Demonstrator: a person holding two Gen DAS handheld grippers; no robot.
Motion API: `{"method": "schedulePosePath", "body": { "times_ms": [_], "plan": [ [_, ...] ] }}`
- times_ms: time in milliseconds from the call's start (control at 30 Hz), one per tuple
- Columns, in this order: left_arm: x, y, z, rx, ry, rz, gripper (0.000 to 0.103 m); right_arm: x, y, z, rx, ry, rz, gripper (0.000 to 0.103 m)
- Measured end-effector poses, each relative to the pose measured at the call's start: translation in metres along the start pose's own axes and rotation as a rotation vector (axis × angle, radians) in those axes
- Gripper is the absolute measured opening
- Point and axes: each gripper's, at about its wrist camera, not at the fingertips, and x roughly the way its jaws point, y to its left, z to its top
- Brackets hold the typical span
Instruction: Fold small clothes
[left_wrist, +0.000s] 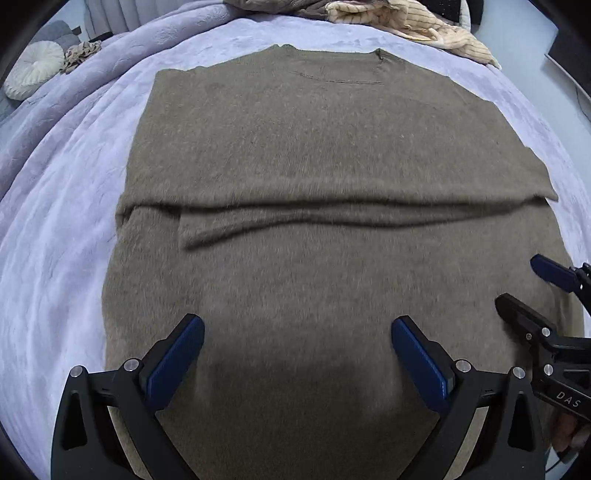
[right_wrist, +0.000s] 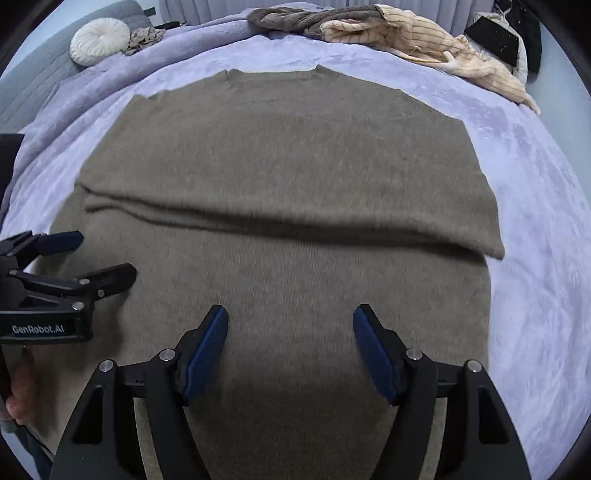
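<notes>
An olive-brown fuzzy sweater (left_wrist: 314, 155) lies flat on the lavender blanket, neckline at the far side; it also shows in the right wrist view (right_wrist: 288, 155). Its sleeves are folded across the middle, making a horizontal ridge (left_wrist: 332, 214). My left gripper (left_wrist: 297, 332) is open and empty, just above the sweater's near part. My right gripper (right_wrist: 290, 321) is open and empty over the same near part, to the right of the left one. The right gripper shows at the left view's right edge (left_wrist: 524, 284); the left gripper shows at the right view's left edge (right_wrist: 99, 254).
The lavender blanket (right_wrist: 535, 221) covers the bed. A cream striped garment (right_wrist: 424, 40) and a brown garment (right_wrist: 314, 18) lie heaped at the far edge. A round white cushion (right_wrist: 99, 40) sits far left on a grey sofa. Dark items (right_wrist: 509, 37) are at the far right.
</notes>
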Motion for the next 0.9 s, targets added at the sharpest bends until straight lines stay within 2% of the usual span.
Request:
{"method": "schedulePosePath", "body": {
  "times_ms": [100,267,400,500,600,667,700,733,767,800,900],
  "plan": [
    [-0.016,0.001,-0.027,0.015,0.009,-0.014,0.102,-0.018,0.007,-0.030,-0.037,-0.039,-0.019,0.077],
    [-0.039,-0.001,-0.073,0.065,-0.004,0.006,0.102,-0.040,-0.001,-0.079,-0.039,-0.039,0.018,0.080],
    [-0.057,-0.003,-0.105,0.096,-0.018,0.034,0.102,-0.059,0.004,-0.109,-0.117,-0.056,-0.031,0.080],
    [-0.074,-0.008,-0.108,0.099,-0.024,0.019,0.102,-0.073,0.011,-0.110,-0.141,-0.041,-0.041,0.080],
    [-0.088,-0.024,-0.102,0.115,-0.078,-0.029,0.102,-0.083,0.023,-0.093,-0.132,-0.079,0.023,0.080],
    [-0.080,-0.036,-0.095,0.126,-0.062,-0.083,0.102,-0.080,0.039,-0.081,-0.154,-0.093,0.044,0.080],
    [-0.072,-0.039,-0.093,0.131,-0.039,-0.083,0.102,-0.076,0.048,-0.076,-0.175,-0.093,0.058,0.080],
    [-0.062,-0.040,-0.093,0.126,-0.017,-0.057,0.102,-0.067,0.056,-0.073,-0.197,-0.078,0.022,0.077],
    [-0.055,-0.039,-0.096,0.126,0.006,-0.047,0.102,-0.056,0.060,-0.073,-0.219,-0.043,-0.003,0.079],
    [-0.053,-0.037,-0.102,0.129,0.009,-0.044,0.102,-0.048,0.061,-0.075,-0.224,-0.018,0.010,0.079],
    [-0.063,-0.035,-0.121,0.157,-0.021,-0.034,0.102,-0.054,0.052,-0.092,-0.204,-0.051,0.048,0.080]
  ]
}}
